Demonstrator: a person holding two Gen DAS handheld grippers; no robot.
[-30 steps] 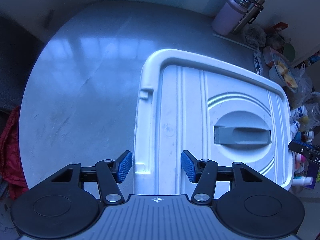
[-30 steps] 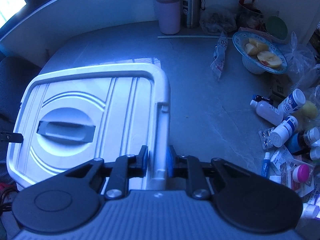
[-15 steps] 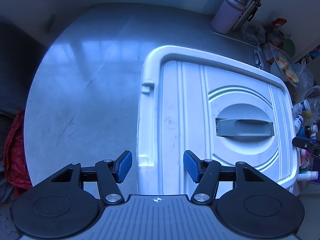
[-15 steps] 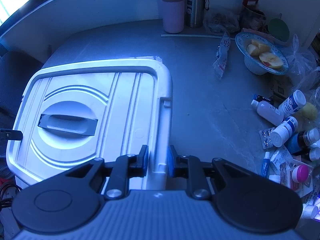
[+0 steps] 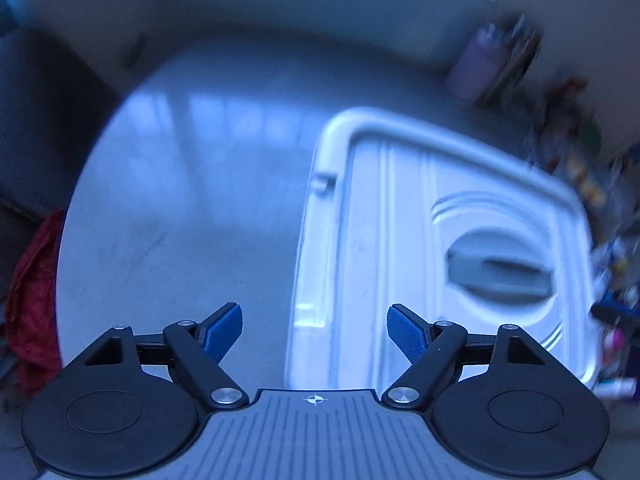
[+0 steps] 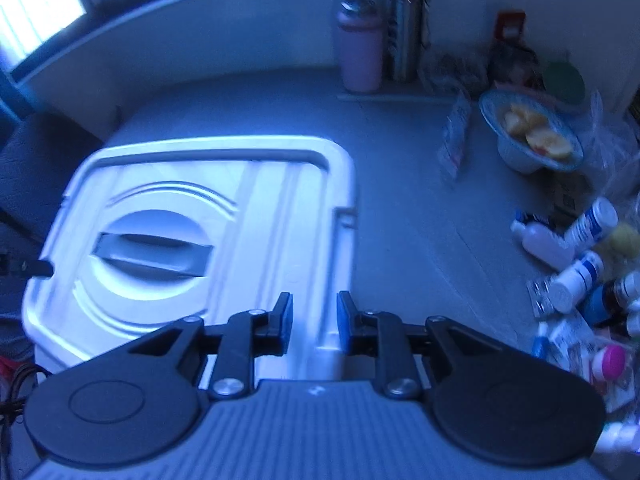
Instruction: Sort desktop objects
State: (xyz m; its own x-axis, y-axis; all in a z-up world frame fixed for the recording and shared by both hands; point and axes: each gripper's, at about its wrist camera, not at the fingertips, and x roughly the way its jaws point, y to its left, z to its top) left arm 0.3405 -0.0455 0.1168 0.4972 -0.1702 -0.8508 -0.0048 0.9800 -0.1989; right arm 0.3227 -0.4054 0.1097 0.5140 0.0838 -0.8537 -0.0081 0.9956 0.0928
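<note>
- The grey desk (image 6: 420,208) spreads ahead of both sets of fingers and carries everything else.
- A white plastic box (image 5: 400,264) with its lid (image 6: 256,216) on stands on the desk; nothing of its inside shows. A grey handle (image 5: 500,272) lies in a round hollow of the lid.
- In the left wrist view the box's near left edge lies between the fingers, the rest of it stretching ahead and to the right of them.
- The left gripper (image 5: 314,332) has its fingers (image 5: 224,330) wide apart and opening; the box rim is between them, and neither blue pad touches it.
- The right gripper (image 6: 314,322) has its fingers (image 6: 282,320) set narrowly on either side of the box's right rim; a little gap shows at each pad, so they look just free of it, though blur makes this hard to judge.
- A pink flask (image 6: 360,52) and a steel flask (image 6: 404,28) stand upright side by side, far ahead of the right fingers at the wall.
- A blue-rimmed bowl (image 6: 516,152) ahead and to the right of those fingers holds pale fruit pieces (image 6: 532,132).
- A small packet (image 6: 454,140) sits just left of the bowl.
- Small bottles (image 6: 576,256) and blister packs lie heaped well to the right of the right fingers.
- Red cloth (image 5: 28,292) hangs off the desk's edge, left of the left fingers.
</note>
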